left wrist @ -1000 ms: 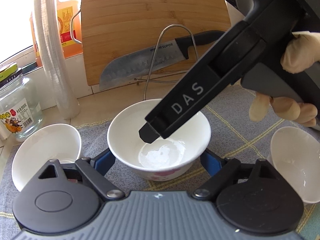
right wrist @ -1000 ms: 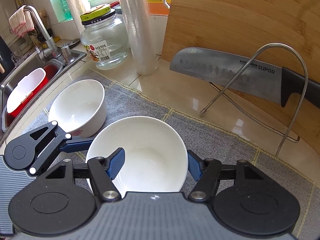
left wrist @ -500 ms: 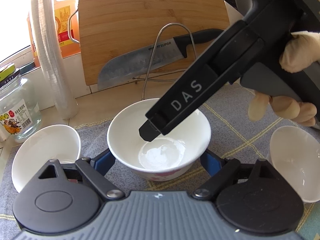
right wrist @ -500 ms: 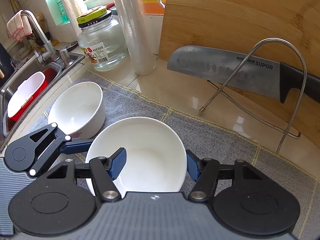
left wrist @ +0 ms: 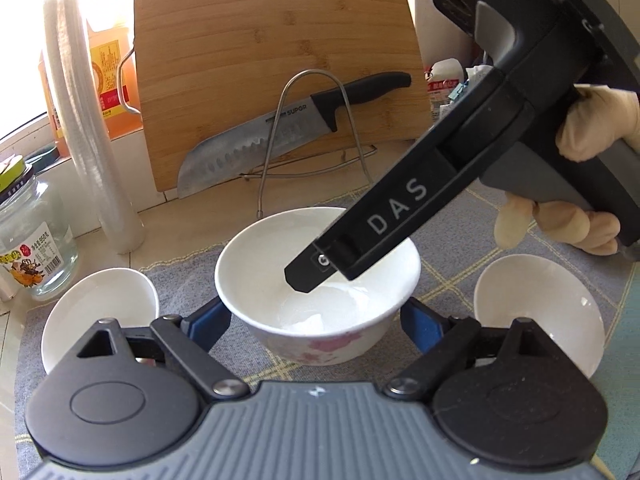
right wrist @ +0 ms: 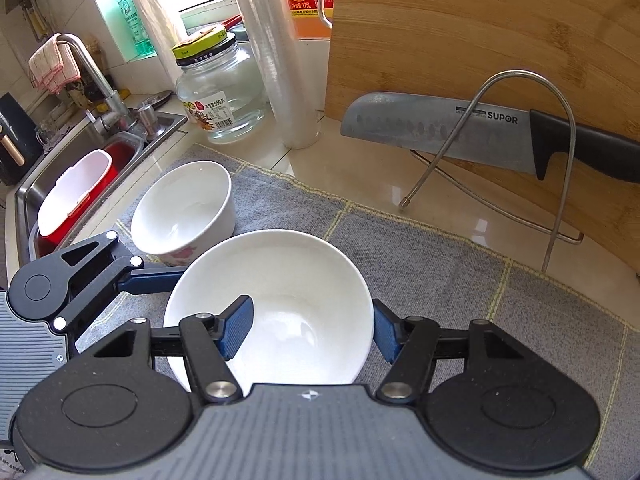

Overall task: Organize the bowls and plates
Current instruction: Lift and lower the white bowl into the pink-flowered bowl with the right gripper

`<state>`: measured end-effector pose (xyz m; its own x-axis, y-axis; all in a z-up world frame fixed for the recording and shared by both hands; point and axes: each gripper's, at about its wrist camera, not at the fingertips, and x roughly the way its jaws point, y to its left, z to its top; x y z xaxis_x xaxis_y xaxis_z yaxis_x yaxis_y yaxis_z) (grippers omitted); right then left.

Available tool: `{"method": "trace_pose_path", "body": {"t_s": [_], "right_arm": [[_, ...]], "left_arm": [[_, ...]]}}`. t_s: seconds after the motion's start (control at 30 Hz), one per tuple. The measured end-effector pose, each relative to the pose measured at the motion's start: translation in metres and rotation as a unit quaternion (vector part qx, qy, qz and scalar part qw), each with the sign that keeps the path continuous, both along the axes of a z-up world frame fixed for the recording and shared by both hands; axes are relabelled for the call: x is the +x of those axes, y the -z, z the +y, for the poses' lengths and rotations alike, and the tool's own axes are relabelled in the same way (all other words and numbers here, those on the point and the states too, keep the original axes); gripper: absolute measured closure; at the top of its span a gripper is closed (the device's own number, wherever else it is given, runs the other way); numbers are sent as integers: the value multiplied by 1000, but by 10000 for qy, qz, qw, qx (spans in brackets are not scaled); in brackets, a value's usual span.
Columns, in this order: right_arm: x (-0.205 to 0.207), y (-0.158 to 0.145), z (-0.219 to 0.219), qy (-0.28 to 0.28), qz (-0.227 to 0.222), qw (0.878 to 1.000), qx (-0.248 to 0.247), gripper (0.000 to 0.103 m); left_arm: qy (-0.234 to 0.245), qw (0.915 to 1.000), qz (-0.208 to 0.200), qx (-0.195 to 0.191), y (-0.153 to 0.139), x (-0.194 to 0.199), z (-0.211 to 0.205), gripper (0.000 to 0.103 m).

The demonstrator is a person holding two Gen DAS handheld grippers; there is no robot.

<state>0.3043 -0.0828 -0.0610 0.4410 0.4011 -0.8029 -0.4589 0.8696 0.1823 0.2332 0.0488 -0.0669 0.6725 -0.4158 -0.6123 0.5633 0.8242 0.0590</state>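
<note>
Three bowls and no plates show on the grey mat [left wrist: 460, 240] that pads the bench. The middle bowl [left wrist: 316, 280] sits between the wide-open fingers of the left hand-held gripper [left wrist: 314, 320], a blue pad close by each side of its wall; whether they press it I cannot tell. The right hand-held gripper [right wrist: 310, 330] is also open and holds nothing yet: its left finger dips inside that bowl and its right finger hangs outside the rim, likely set to pinch the wall and lift the bowl for stacking. One bowl [left wrist: 100, 320] lies to the left of the left hand-held gripper, one [left wrist: 540, 312] to its right - both untouched. Ahead of both stand one knife [left wrist: 256, 140] and one board [left wrist: 276, 60], apart from the bowls.
</note>
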Motion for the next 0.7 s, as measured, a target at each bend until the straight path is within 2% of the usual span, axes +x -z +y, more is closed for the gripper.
{"method": "trace_pose_path", "body": {"t_s": [0.33,0.7], "right_arm": [[-30,-31,-11,-21,-156,9995,270,35],[-65,-44,-29,152,-314,9985,413,34]], "left_arm": [[61,10000,-35,33,-18,-24,-4,12],[255,9997,17,10,-31,-50,-17,12]]}}
